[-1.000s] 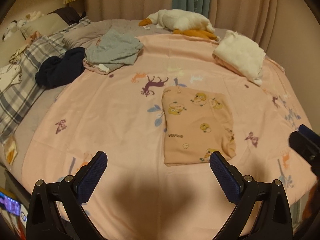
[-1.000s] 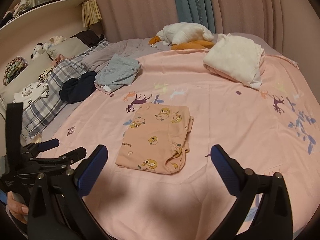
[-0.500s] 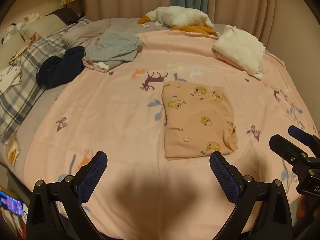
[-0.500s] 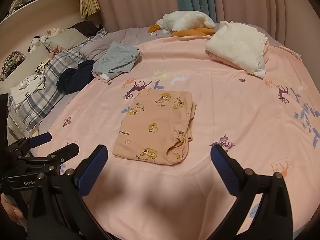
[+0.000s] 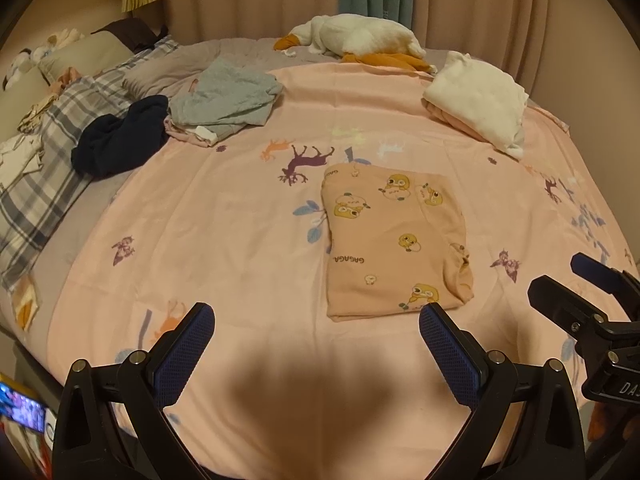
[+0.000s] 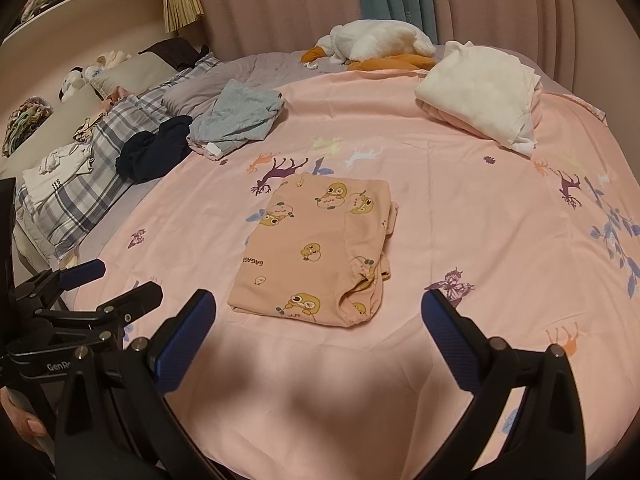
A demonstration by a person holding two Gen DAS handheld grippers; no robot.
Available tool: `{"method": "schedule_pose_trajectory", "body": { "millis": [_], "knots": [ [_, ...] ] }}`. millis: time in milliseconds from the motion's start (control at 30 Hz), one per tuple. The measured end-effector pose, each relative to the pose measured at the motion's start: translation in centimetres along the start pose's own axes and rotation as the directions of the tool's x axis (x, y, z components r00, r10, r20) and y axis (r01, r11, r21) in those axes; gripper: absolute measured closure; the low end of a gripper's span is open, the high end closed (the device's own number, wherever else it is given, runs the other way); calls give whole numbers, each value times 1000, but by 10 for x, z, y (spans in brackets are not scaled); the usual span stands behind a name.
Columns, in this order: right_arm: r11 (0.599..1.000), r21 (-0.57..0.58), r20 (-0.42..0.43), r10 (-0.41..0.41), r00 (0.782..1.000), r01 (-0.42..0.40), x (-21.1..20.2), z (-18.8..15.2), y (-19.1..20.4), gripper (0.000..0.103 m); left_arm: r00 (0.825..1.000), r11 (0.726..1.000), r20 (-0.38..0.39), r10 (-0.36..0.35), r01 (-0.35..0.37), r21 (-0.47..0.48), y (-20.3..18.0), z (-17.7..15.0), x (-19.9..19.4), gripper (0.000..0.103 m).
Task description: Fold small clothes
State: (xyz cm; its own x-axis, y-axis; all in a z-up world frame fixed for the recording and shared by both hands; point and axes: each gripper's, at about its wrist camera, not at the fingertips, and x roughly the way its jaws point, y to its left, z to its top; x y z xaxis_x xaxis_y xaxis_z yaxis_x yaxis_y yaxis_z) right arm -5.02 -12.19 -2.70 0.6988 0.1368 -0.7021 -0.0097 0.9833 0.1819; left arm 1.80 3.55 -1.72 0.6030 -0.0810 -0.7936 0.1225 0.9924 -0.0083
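Note:
A small peach garment with yellow duck prints [image 5: 394,240] lies folded into a rectangle on the pink bedsheet [image 5: 240,240]; it also shows in the right wrist view [image 6: 320,248]. My left gripper [image 5: 316,344] is open and empty, just short of the garment's near edge. My right gripper [image 6: 318,334] is open and empty, also near that edge. The right gripper shows at the right edge of the left wrist view [image 5: 580,288], and the left gripper at the left of the right wrist view [image 6: 100,288].
A grey garment pile [image 5: 228,100], a dark navy garment [image 5: 120,140] and a folded white stack [image 5: 480,100] lie at the back. A plush goose [image 5: 360,40] rests by the curtain. Plaid pillows [image 5: 48,168] line the left side.
Both grippers have moved a little closer to the folded garment and to each other. The garment has not moved.

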Motion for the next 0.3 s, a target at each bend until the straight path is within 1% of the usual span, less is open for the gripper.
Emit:
{"method": "schedule_pose_trajectory", "body": {
  "millis": [300],
  "knots": [
    [1000, 2, 1, 3, 1000, -3, 0, -1, 2, 0, 1000, 1000, -9, 6, -6, -7, 1, 1, 1, 2]
  ]
}}
